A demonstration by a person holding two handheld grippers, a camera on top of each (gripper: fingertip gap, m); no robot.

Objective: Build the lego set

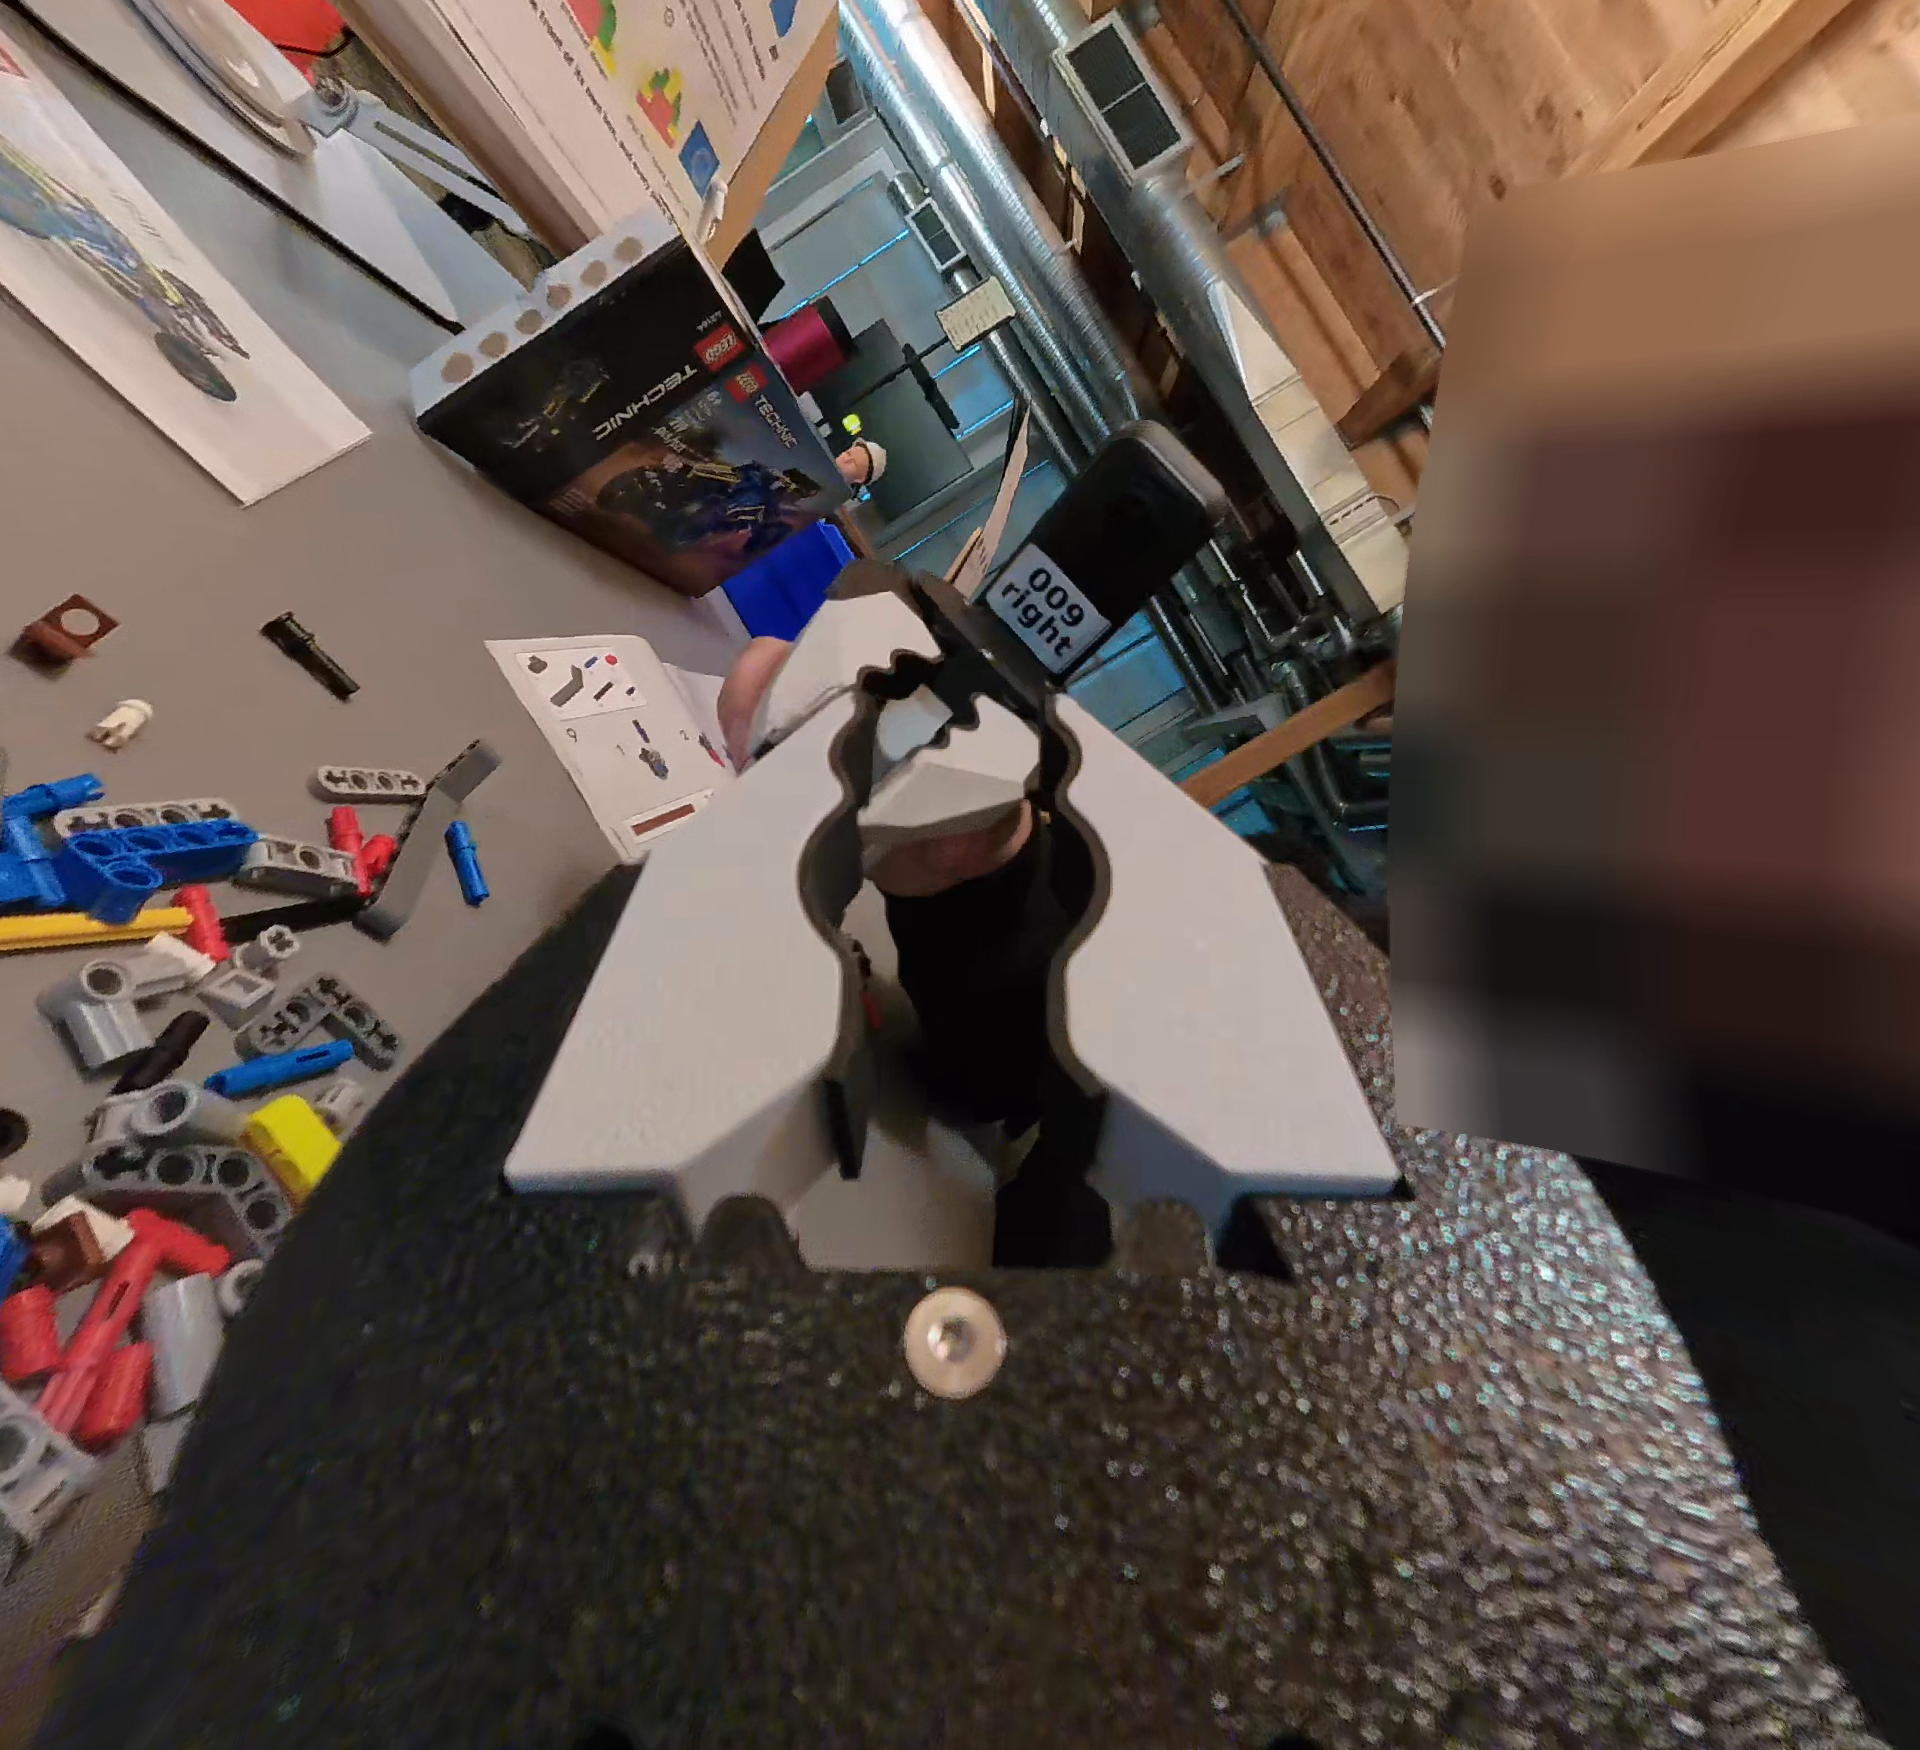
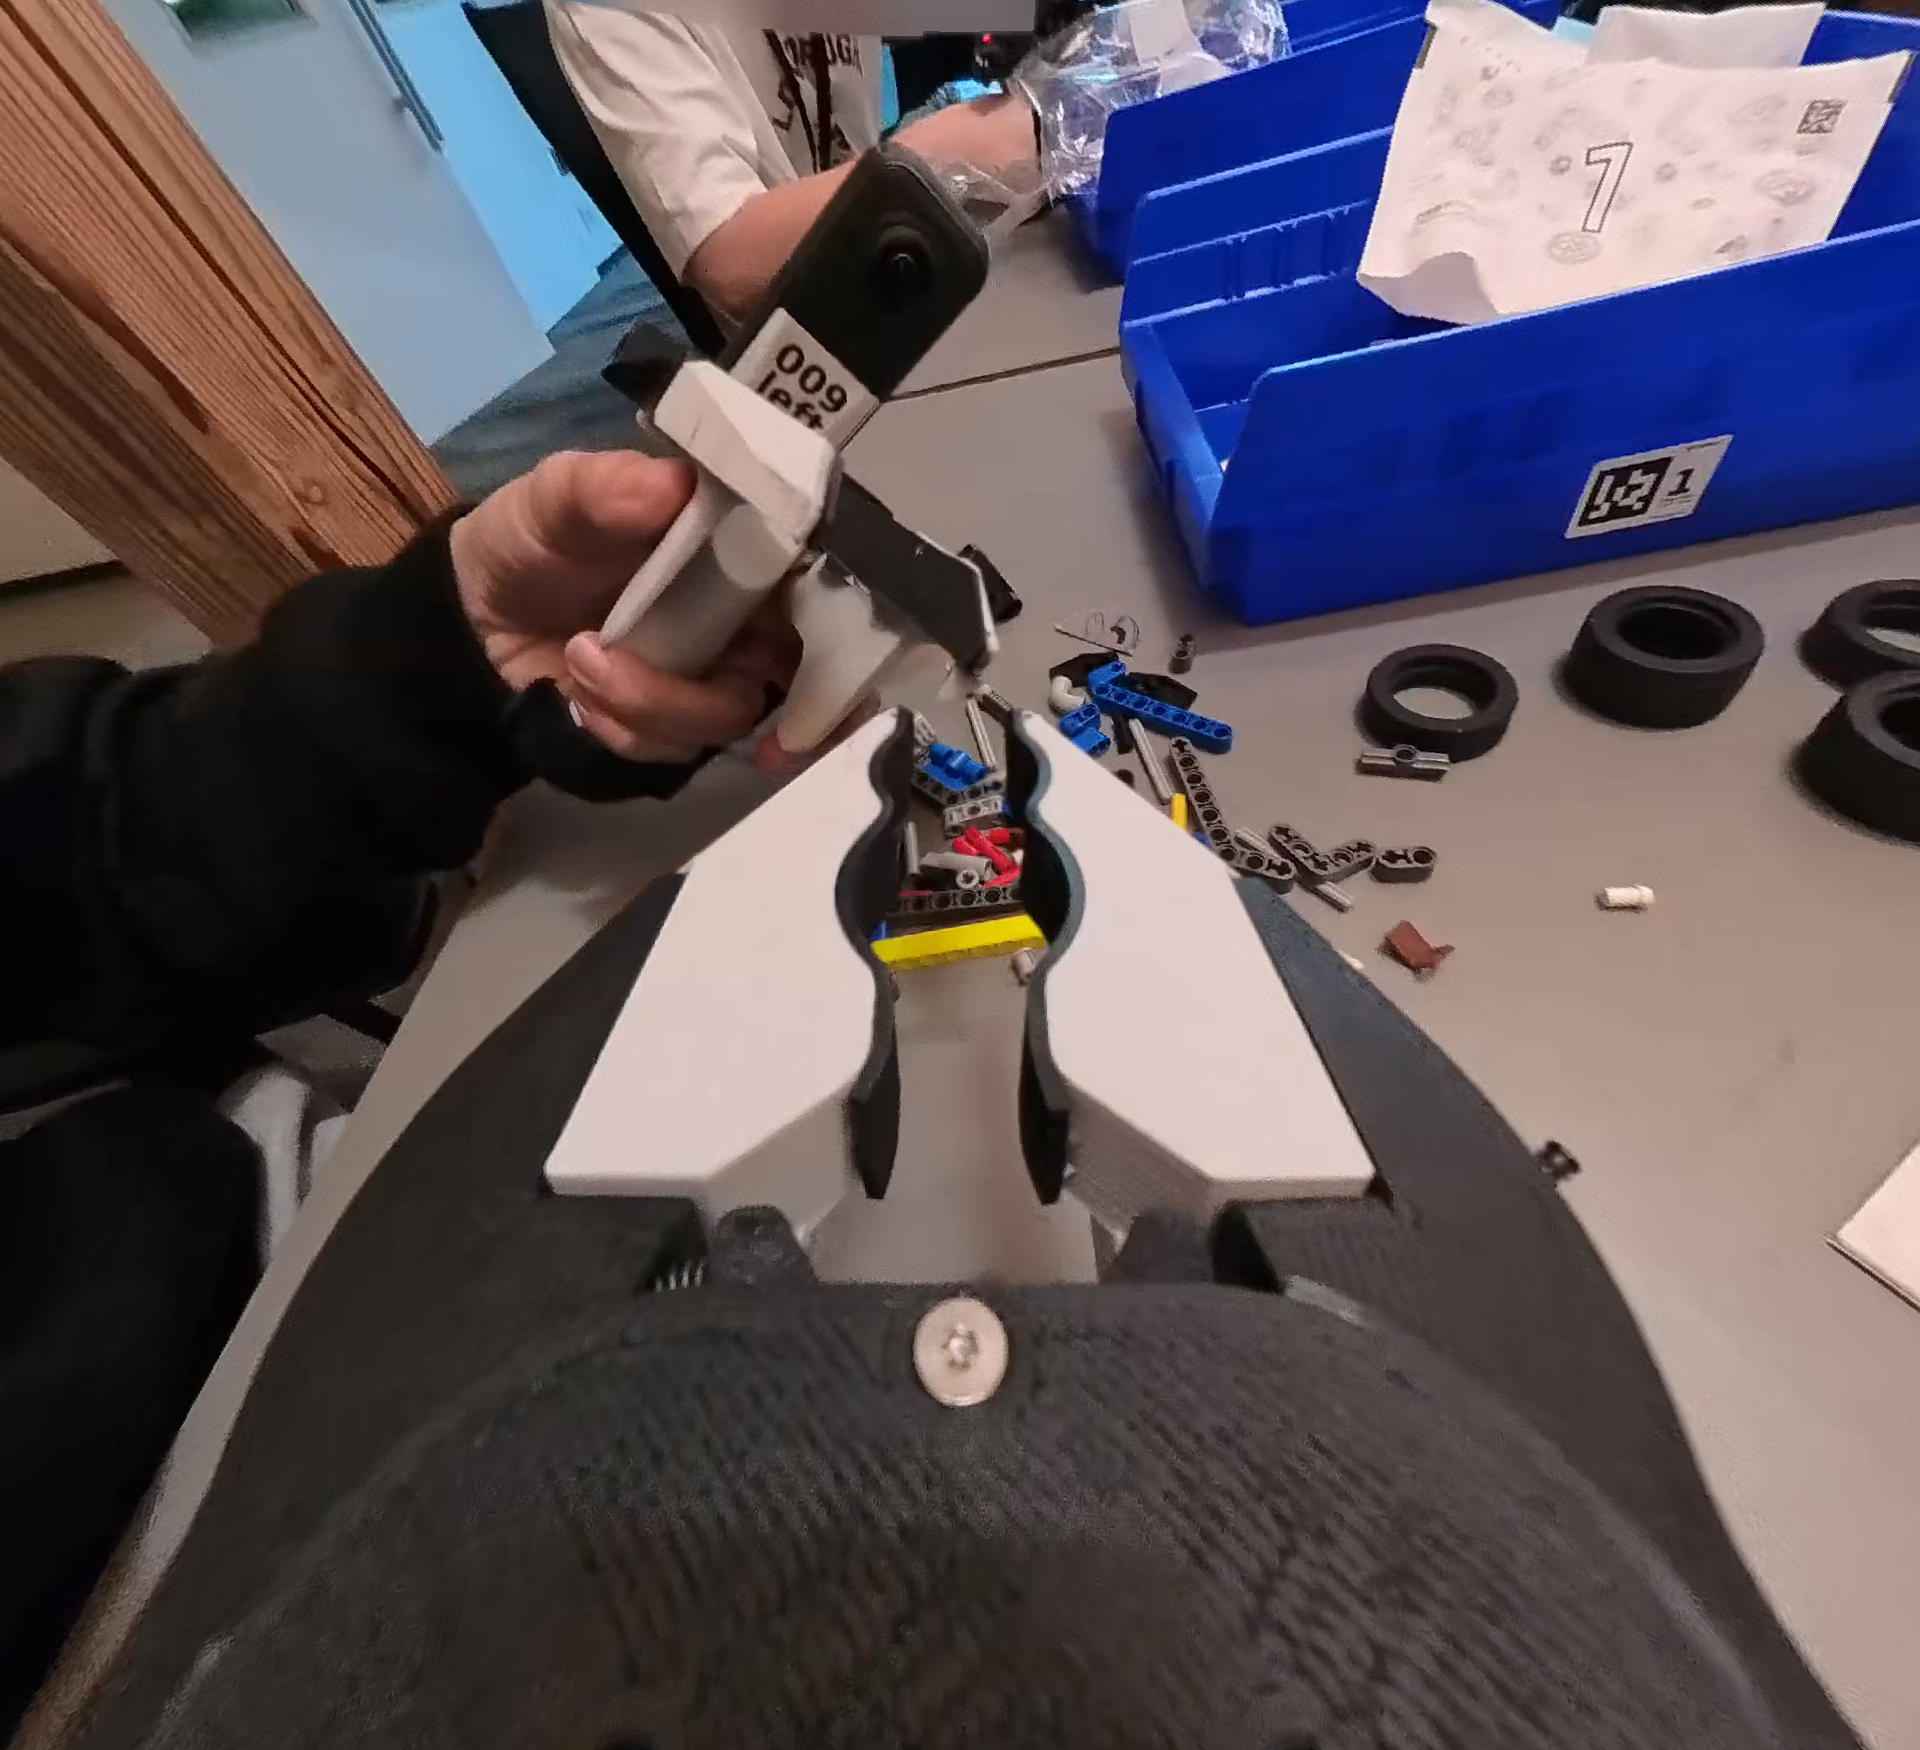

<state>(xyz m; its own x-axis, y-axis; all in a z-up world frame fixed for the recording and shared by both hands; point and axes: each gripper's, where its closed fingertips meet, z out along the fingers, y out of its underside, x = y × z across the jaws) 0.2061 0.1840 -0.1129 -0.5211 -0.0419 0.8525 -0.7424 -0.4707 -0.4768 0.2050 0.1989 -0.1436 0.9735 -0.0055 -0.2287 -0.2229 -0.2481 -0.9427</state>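
Note:
My left gripper point(image 1: 951, 708) is open and raised above the grey table point(image 1: 312, 557). My right gripper point(image 2: 961, 726) meets it tip to tip, its jaws a narrow gap apart. In the left wrist view the right gripper point(image 1: 925, 661) shows through the left jaws. In the right wrist view a hand point(image 2: 582, 578) holds the left gripper point(image 2: 977, 661) just beyond my right fingertips. A thin grey axle point(image 2: 977, 729) shows in the right gap; I cannot tell whether it is held. Loose Lego parts point(image 1: 156, 869) lie below, among them a yellow beam point(image 2: 956, 942).
Black tyres point(image 2: 1439, 703) lie at the right. Blue bins point(image 2: 1455, 474) stand behind them, one holding a white paper bag point(image 2: 1621, 162). The Lego box point(image 1: 644, 443) and an instruction booklet point(image 1: 613, 724) sit at the table's far side. Another person point(image 2: 707, 111) sits opposite. The tips of both grippers are at nearly the same place.

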